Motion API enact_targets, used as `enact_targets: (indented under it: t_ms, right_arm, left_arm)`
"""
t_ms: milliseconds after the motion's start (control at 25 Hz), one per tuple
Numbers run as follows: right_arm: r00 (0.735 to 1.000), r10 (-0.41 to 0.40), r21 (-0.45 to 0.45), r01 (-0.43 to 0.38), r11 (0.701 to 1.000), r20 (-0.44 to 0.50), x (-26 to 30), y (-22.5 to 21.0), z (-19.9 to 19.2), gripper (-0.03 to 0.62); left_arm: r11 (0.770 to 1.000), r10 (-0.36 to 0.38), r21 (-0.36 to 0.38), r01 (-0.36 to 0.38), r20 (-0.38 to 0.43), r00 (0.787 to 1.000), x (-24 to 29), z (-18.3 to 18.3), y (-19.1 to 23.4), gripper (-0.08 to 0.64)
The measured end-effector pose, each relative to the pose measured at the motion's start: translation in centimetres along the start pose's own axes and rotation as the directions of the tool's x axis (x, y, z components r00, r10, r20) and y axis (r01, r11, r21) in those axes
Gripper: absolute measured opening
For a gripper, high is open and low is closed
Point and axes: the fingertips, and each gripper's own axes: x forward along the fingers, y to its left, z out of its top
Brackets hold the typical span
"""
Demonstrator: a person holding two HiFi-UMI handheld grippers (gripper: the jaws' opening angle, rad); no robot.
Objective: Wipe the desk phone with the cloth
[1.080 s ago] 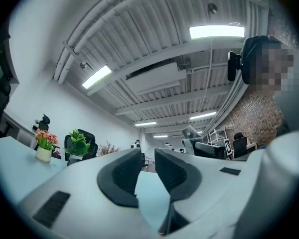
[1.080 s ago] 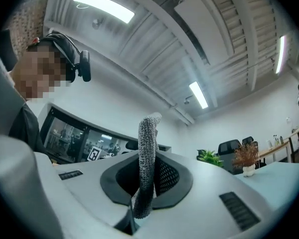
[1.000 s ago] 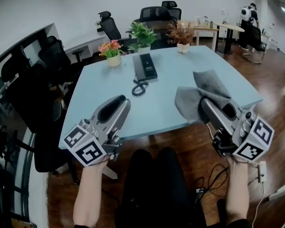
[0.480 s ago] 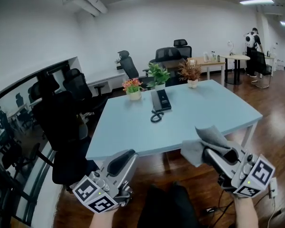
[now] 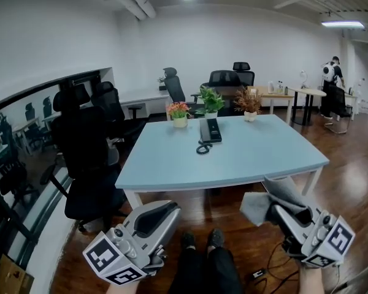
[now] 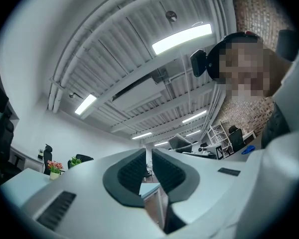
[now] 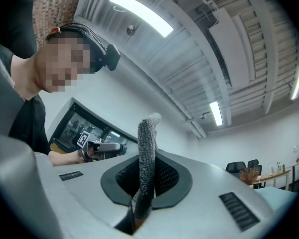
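The right gripper's (image 7: 147,179) fingers (image 7: 168,177) are pinched on a grey cloth (image 7: 148,133), which stands up out of them as a narrow folded strip. In the head view the cloth (image 5: 259,203) bunches over the tip of the right gripper (image 5: 276,209) and hangs off to its left side. The left gripper's (image 6: 148,158) fingers (image 6: 131,172) are drawn almost together, with only a thin slit between the ribbed pads and nothing in it. In the head view the left gripper (image 5: 170,210) and the right one are both held low over the wooden floor (image 5: 349,164), short of the near edge of the pale blue worktop (image 5: 245,158) and touching nothing on it. The desk phone (image 5: 209,129) lies well apart from both, toward the far side of the worktop, its coiled cord (image 5: 202,148) looped just in front of it. Three potted plants (image 5: 211,100) stand along the far edge behind the phone.
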Motion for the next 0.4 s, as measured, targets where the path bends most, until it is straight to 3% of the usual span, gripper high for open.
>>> enact_targets:
  t_ms: [400]
  right_arm:
    - [1.0,-0.007,-0.01,0.007,1.0,-0.005,-2.9,3.2,2.6,-0.006]
  left_arm:
    - [1.0,0.017,-0.009,-0.018,-0.018,1.0,-2.4,1.2,-4.0,0.028]
